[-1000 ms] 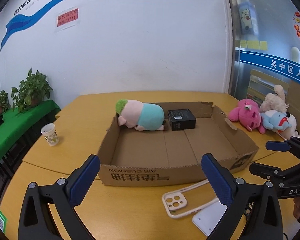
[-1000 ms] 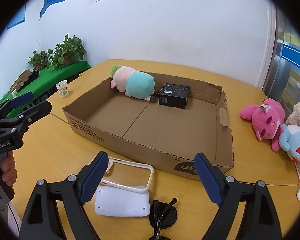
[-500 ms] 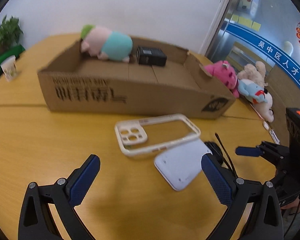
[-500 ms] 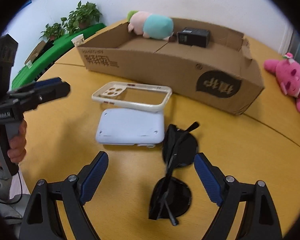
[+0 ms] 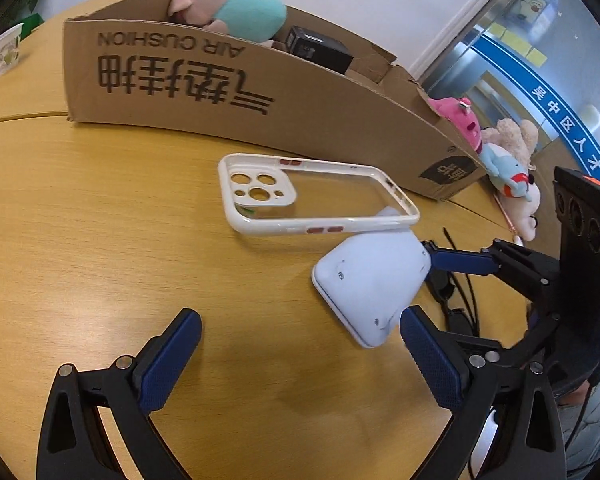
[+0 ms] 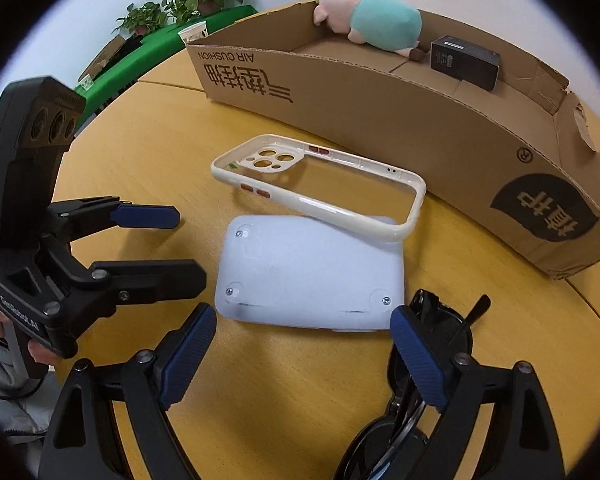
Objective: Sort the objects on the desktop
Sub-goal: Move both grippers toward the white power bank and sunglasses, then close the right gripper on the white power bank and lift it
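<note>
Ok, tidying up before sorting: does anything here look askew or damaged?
The phone case lies tilted, one end propped on the white device. The cardboard box has a torn, ragged wall at its right end.

Phone case point(image 6: 320, 184) atop pad point(image 6: 312, 272)

The bench point(image 6: 148, 148) is honey-yellow wood grain. On it, the brown cardboard box point(image 6: 420, 128) carries black print; a cream phone case point(image 6: 320, 204) with red buttons overlaps a pale lavender device point(image 6: 312, 276); beside that, black sunglasses point(image 6: 440, 320).
</note>
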A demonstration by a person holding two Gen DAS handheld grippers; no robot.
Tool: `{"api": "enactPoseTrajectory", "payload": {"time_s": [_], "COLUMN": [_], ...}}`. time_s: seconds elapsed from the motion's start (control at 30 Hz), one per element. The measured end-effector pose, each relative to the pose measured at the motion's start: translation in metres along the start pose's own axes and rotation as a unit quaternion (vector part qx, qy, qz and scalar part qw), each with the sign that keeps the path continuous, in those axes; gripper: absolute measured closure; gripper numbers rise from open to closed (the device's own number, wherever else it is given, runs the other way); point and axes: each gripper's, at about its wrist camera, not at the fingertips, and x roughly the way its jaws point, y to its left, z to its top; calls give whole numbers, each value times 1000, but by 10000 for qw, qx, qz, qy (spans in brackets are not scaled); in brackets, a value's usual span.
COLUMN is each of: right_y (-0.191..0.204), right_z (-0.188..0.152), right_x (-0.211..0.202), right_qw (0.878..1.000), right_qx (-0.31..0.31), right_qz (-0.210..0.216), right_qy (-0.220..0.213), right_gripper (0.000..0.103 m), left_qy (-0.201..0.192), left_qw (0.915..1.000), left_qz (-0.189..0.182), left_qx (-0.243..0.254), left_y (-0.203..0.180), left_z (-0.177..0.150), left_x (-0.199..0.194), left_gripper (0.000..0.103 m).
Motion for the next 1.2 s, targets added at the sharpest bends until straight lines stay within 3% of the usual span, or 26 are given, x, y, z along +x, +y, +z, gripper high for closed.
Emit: {"api": "enactPoseTrajectory", "payload": {"time_s": [0.13, 0.23, 0.33, 0.43, 0.6, 0.77, 0.83, 1.0, 1.03, 1.13, 1.2], "right_y": [12, 7, -14, -13, 10, -2, 8, 39, 40, 34, 37], "right_z": [2, 4, 10, 11, 0, -4, -4, -5, -8, -8, -3], "right_x": [-3, -2, 8, 22, 10, 10, 11, 4, 2, 6, 14], "right_qw": [9980, 9998, 9992, 9991, 9956, 9982, 9985, 9942, 9941, 9985, 9986], "right_qx": [-136, -60, 359, 322, 126, 389, 274, -174, -226, -231, -234], "right_qz": [612, 73, 144, 193, 912, 447, 462, 1058, 1055, 503, 473], "right_qy": [-49, -155, -74, 192, 158, 76, 57, -97, -124, -37, -13], "right_gripper": [13, 13, 13, 13, 13, 13, 13, 11, 11, 12, 12], "left_qy": [12, 39, 78, 102, 194, 225, 250, 284, 300, 343, 379], "left_qw": [9999, 9998, 9998, 9998, 9995, 9992, 9992, 9988, 9987, 9982, 9975], "left_qz": [-14, 9, -86, -117, -131, -174, -180, -263, -299, -414, -537], "left_qx": [-171, -205, -183, -142, -211, -275, -271, -298, -279, -267, -271], "left_y": [15, 20, 19, 18, 29, 38, 39, 42, 42, 43, 41], "left_z": [0, -1, -2, -2, -1, -2, 0, 1, 1, 2, 3], "left_x": [-7, -11, -10, -9, -16, -19, -19, -19, -19, -18, -15], "left_gripper": [3, 3, 3, 3, 4, 7, 11, 19, 25, 32, 38]}}
